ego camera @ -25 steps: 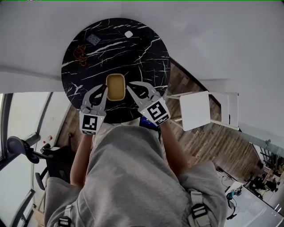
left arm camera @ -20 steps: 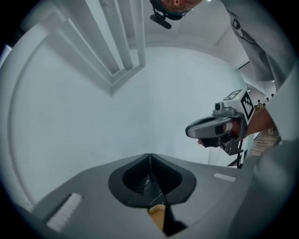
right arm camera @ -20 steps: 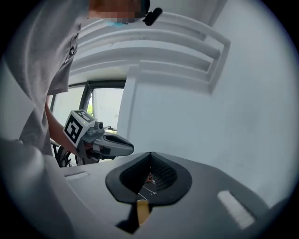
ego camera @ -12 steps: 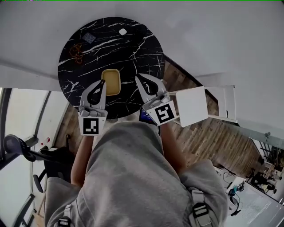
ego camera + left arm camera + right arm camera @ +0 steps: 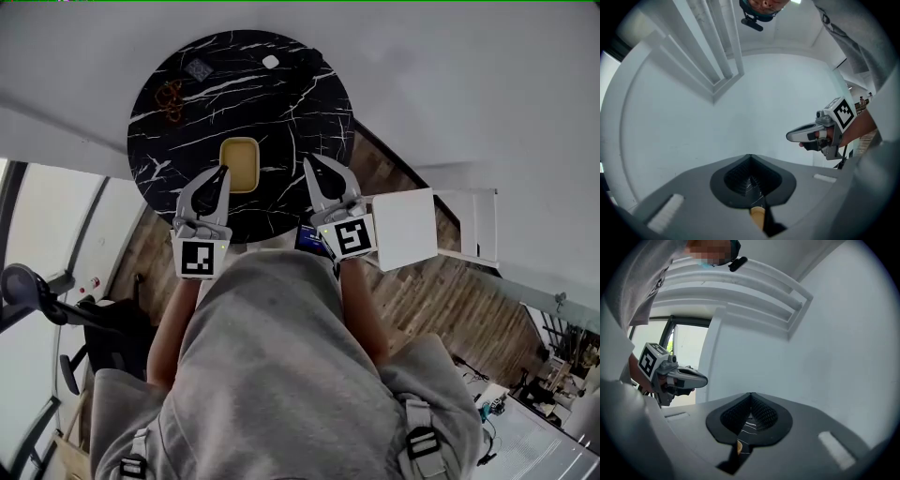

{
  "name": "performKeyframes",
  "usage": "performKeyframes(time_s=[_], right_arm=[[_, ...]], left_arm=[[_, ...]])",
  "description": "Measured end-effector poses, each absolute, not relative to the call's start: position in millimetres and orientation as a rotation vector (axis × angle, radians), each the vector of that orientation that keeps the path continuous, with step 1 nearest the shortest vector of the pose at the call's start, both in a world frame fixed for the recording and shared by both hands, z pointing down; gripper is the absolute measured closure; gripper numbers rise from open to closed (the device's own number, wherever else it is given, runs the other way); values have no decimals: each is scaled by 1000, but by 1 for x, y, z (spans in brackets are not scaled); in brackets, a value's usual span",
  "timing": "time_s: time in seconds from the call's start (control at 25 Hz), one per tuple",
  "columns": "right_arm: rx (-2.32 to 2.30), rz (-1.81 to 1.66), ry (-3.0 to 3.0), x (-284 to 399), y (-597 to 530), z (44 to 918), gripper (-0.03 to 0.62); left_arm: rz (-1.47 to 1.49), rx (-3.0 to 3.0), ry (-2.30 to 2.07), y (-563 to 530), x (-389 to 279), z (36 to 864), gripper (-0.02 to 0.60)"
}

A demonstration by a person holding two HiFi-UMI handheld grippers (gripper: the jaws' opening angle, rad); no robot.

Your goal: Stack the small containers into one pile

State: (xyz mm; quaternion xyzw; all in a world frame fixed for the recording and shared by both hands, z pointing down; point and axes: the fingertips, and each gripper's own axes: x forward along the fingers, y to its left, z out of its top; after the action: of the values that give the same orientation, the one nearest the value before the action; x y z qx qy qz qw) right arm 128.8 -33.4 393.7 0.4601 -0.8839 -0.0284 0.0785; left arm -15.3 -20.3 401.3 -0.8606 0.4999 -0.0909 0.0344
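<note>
A tan rounded-rectangle container (image 5: 240, 163) sits on the round black marble table (image 5: 281, 112), near its front middle. From above I cannot tell whether more are nested inside it. My left gripper (image 5: 221, 172) hovers just left of and nearer than the container, jaws shut with nothing in them. My right gripper (image 5: 310, 161) is off to the container's right, well apart from it, also shut and empty. In the left gripper view, a tan sliver of the container (image 5: 757, 215) shows below the closed jaws, and the right gripper (image 5: 793, 136) floats at the right.
At the table's far side lie an orange tangle of bands (image 5: 171, 97), a small grey square piece (image 5: 198, 68) and a small white piece (image 5: 271, 62). A white stool (image 5: 405, 229) stands right of the table on wood flooring. An office chair (image 5: 37, 300) is at the left.
Both grippers have drawn back from the container and lifted. The right one swung out to the right. The left jaws, slightly parted before, have come together.
</note>
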Motion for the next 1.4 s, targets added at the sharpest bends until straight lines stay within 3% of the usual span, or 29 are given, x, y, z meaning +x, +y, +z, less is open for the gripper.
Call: performKeyframes(time_s=[1.4], right_arm=[[1242, 2, -2721, 133, -19, 433, 583]], left_arm=[[-332, -2698, 1411, -17, 10, 448, 581]])
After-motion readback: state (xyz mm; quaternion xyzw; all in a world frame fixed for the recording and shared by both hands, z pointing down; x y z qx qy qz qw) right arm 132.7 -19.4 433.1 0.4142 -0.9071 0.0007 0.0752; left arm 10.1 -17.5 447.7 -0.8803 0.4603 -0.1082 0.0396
